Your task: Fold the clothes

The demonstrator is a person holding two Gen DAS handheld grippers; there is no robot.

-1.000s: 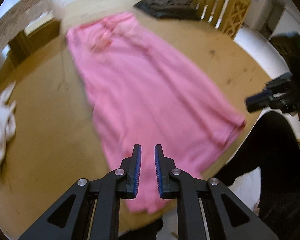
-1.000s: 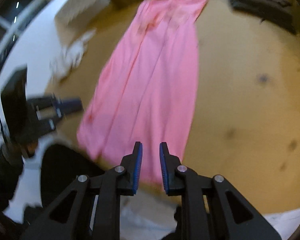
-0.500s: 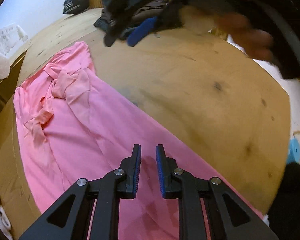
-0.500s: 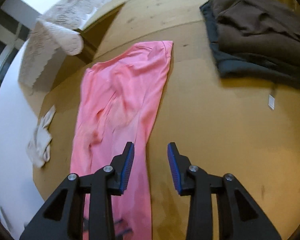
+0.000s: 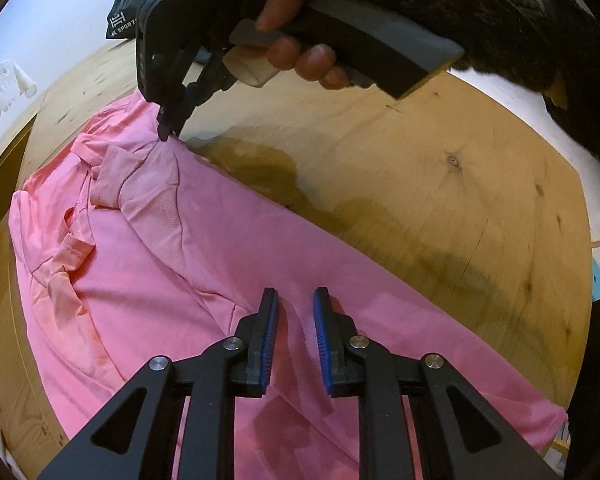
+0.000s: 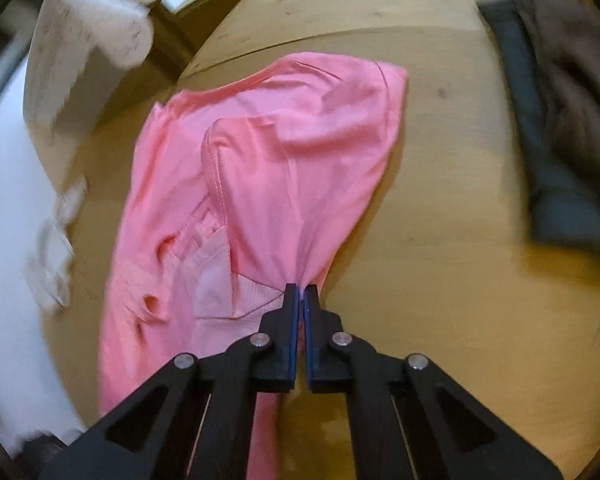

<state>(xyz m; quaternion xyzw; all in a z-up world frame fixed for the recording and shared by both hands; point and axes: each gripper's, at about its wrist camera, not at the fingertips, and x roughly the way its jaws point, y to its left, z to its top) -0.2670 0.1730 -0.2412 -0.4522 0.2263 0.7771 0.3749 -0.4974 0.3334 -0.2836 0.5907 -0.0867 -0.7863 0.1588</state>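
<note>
Right gripper (image 6: 301, 294) has pinched shut on the pink shirt's (image 6: 268, 168) near edge, by the shoulder. Left gripper (image 5: 296, 312) hovers over the hem end, narrowly parted, nothing between. Shirt lies flat on the bench (image 5: 440, 168). Step: starting a fold. Next, probably: left grips the hem, both lift together. No containers seen.

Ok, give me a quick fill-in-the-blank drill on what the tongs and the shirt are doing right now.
1. The right tongs are pinched shut on the ____ shirt.
2. The shirt lies on a ____ table.
3. The left tongs hover over the shirt with ____ between their pads.

Missing words: pink; wooden; nothing
</note>
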